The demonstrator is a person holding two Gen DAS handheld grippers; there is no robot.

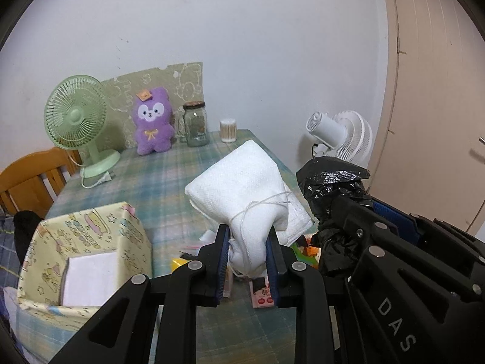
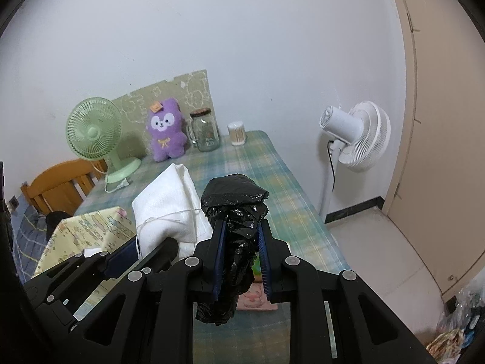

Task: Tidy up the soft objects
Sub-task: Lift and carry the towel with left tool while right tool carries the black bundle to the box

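Fingers [image 1: 247,262] grip towel [image 1: 242,182]; others [image 2: 239,261] bag [image 2: 235,212].

The surface [image 2: 291,182] wears a pale green-and-blue plaid cloth and runs away from the fingers toward the wall. Far ahead of the fingers along its back edge stand a green desk fan [image 1: 79,121], a purple plush toy [image 1: 153,121], a glass jar [image 1: 196,124] and a cotton-swab tub [image 1: 228,129]. Left of the fingers sits a yellow patterned box [image 1: 75,242]; beneath them lie small printed packets [image 1: 263,294].
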